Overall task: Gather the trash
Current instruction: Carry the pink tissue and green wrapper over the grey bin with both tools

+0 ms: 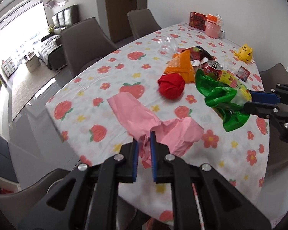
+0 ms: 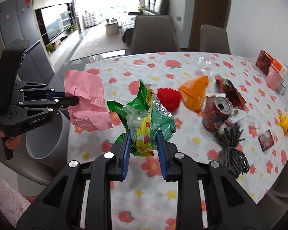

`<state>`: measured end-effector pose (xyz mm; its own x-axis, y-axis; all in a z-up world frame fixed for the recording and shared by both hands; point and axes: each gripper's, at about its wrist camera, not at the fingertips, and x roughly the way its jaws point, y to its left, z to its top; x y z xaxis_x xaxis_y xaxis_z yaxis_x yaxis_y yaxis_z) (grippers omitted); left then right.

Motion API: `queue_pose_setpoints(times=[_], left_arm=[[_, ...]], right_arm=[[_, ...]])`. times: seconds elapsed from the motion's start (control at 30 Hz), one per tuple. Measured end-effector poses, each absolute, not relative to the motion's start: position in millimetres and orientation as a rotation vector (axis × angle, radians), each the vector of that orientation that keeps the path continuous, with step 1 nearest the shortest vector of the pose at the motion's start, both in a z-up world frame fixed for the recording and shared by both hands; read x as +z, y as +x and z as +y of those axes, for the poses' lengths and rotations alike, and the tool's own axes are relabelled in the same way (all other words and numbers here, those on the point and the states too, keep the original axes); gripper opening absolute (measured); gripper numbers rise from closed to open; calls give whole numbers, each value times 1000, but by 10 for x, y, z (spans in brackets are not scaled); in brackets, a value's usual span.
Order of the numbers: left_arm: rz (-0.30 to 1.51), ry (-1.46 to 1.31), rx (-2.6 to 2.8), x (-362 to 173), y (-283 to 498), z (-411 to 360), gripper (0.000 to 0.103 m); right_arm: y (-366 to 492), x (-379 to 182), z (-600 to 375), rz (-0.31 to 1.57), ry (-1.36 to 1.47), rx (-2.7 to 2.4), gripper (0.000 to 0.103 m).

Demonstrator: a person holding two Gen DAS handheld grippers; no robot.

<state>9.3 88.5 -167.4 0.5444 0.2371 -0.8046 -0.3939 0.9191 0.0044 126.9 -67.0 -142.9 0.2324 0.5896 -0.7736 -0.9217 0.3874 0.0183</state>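
Fig. legend, landmark = red can [image 2: 218, 113] standing upright on the flowered tablecloth [image 1: 105, 72].

Writing: "GenRobot.AI" is showing on the left gripper [image 2: 74, 100] body in the right wrist view; print on the can and wrappers is too blurred to read.

Grips: left gripper [image 1: 144, 134] is pinching crumpled pink paper [image 1: 144, 115], jaws nearly closed on it, paper hanging above the cloth, well left of the can. Right gripper [image 2: 143, 136] is clamping a green and yellow wrapper bundle [image 2: 146, 118], lifted just left of the can.

Room: red ball [image 1: 170, 86] and orange pack [image 1: 180, 65] are lying between can and paper; cloth nearer the camera is lying bare to the table edge.

View differences: only the right wrist view is showing a grey bin [image 2: 46, 134] beyond the table's left edge, under the paper, and a grey yarn tassel [image 2: 230, 149] just below the can. Yellow toy [image 1: 243, 52] is sitting right of the can, near the far rim.
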Motion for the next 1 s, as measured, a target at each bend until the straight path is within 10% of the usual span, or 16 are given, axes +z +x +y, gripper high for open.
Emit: queue_pose_setpoints(times=[1.0], left_arm=[[967,-368,804,-1942,-2482,1954,11]], right_arm=[[-1215,-1763,1165,783,-757,1609,32]])
